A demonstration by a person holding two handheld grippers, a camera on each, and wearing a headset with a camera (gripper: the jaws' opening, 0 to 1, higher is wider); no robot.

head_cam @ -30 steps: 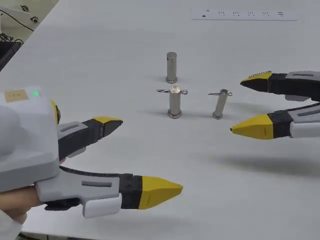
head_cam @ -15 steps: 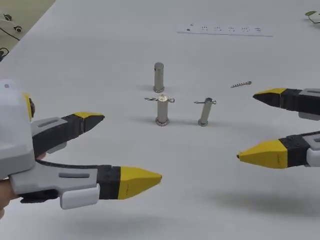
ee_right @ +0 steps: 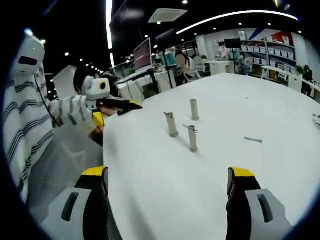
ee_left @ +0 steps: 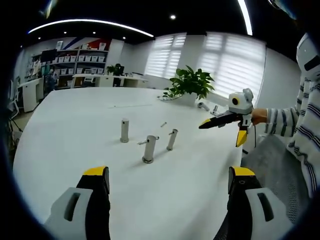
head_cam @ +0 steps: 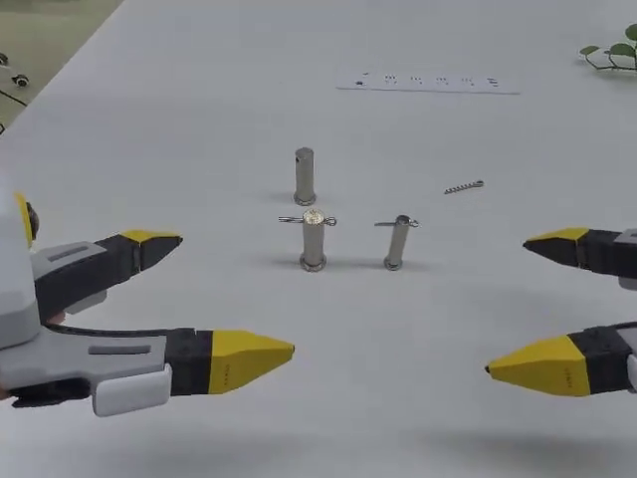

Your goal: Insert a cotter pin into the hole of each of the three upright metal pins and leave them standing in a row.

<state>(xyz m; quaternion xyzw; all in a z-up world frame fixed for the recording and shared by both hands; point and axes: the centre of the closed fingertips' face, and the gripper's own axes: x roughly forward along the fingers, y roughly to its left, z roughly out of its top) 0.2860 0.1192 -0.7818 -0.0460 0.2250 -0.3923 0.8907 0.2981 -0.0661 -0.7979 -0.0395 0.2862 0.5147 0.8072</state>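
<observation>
Three metal pins stand upright on the white table. The back pin (head_cam: pixel 305 176) has a bare top. A cotter pin crosses the head of the front pin (head_cam: pixel 314 239) and another the right pin (head_cam: pixel 397 242). One loose cotter pin (head_cam: pixel 464 186) lies flat to the right of them. My left gripper (head_cam: pixel 219 296) is open and empty, near and left of the pins. My right gripper (head_cam: pixel 513 307) is open and empty, near and right of them. The left gripper view shows the three pins (ee_left: pixel 148 149) ahead; the right gripper view shows them (ee_right: pixel 192 138) with the loose cotter pin (ee_right: pixel 253 140).
A white printed strip (head_cam: pixel 428 84) lies flat at the far side of the table. A green plant (head_cam: pixel 612 55) sits at the far right. A person's striped sleeve (ee_left: pixel 280 122) holds the right gripper (ee_left: pixel 225 120). Bare tabletop surrounds the pins.
The head camera has tilted up, bringing the loose cotter pin into view. My right gripper has drawn back from the right pin, towards the near right. Both grippers stay open.
</observation>
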